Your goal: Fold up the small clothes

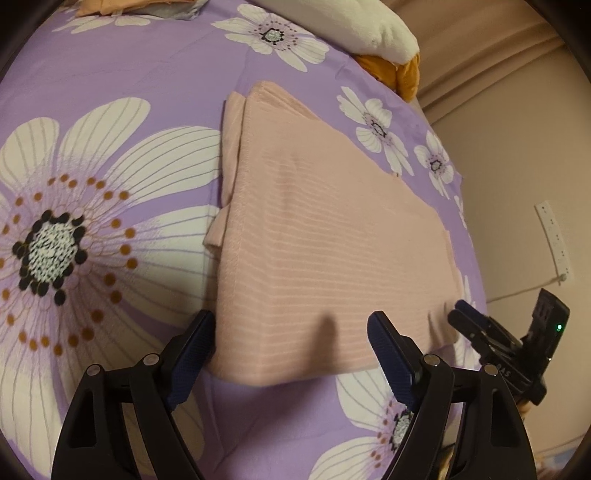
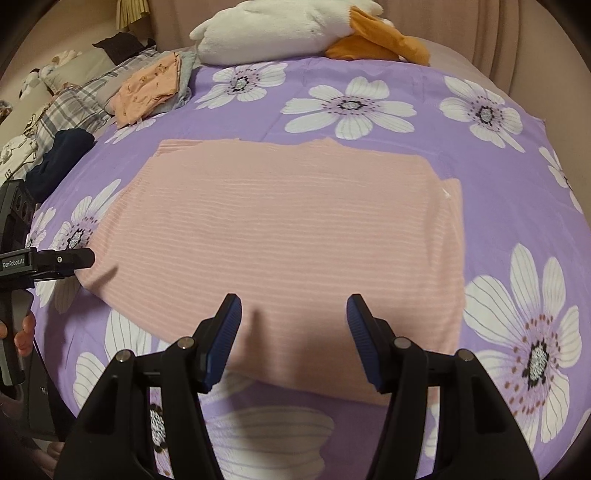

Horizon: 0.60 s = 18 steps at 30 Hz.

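A pale pink ribbed garment (image 1: 317,236) lies folded flat on the purple flowered bedsheet (image 1: 122,77); it also shows in the right wrist view (image 2: 280,229). My left gripper (image 1: 291,328) is open and empty, its fingers at the garment's near edge. My right gripper (image 2: 293,314) is open and empty over the garment's near edge. The right gripper also shows at the right of the left wrist view (image 1: 465,314), and the left gripper at the left of the right wrist view (image 2: 83,258), both beside the garment.
A white and orange plush toy (image 2: 295,33) lies at the far end of the bed. A pile of folded clothes (image 2: 151,85) and a dark garment (image 2: 62,155) sit at the far left. A curtain and wall (image 1: 517,129) border the bed.
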Each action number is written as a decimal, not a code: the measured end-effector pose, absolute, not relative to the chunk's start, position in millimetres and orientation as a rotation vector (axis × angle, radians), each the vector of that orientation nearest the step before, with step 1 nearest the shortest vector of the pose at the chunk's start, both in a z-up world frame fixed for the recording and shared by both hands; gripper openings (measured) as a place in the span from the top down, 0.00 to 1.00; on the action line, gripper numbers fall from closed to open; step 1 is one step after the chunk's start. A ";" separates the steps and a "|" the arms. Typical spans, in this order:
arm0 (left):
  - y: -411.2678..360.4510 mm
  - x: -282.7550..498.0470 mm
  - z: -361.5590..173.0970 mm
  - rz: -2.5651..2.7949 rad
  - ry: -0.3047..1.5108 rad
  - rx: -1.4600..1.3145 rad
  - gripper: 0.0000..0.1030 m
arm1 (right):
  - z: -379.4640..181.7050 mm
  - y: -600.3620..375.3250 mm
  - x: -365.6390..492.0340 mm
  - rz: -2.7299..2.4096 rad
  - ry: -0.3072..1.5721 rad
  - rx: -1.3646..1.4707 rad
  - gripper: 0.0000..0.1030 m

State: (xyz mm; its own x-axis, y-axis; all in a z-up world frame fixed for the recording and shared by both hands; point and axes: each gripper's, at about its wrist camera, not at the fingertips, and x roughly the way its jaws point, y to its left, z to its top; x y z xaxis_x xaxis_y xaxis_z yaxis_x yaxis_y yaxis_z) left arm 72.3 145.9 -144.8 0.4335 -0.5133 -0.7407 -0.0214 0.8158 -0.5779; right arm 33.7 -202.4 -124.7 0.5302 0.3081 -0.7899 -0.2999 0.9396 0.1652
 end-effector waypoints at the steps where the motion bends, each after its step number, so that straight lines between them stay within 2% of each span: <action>1: 145.9 74.2 -144.8 -0.336 1.094 -0.561 0.20 | -124.6 -201.0 34.7 0.365 0.943 0.010 0.42; 18: 129.3 107.9 -145.1 -0.433 1.127 -0.526 0.20 | -131.8 -188.9 55.6 0.387 0.951 0.020 0.42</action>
